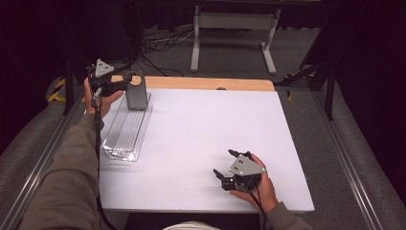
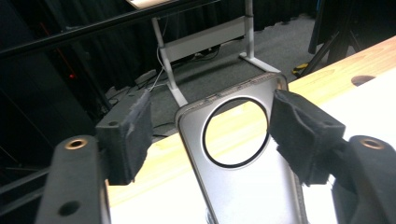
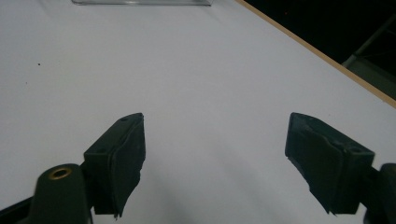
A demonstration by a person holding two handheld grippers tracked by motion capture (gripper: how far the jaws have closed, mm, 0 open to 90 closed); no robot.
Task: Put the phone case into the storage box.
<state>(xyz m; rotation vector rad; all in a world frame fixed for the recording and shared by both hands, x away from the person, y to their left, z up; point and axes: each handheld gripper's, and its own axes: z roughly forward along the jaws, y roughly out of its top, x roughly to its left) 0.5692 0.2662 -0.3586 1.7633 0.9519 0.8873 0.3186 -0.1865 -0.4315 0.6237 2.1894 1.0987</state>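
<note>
Letting go of the metal plate

Left gripper (image 2: 210,140) released, plate (image 2: 243,186) upright in the clear rack (image 1: 125,134), far-left corner; next, back away cleanly.

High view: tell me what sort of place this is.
Probably a lab recording station: a white-topped table ringed by black curtains, cables on the grey floor, and handheld grippers, left gripper and right gripper.

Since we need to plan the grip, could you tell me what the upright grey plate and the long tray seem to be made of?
Grey plate with round hole: probably brushed metal, with a matte silvery sheen. Tray: clear plastic or acrylic, since the white table shows through its ribbed base.
</note>
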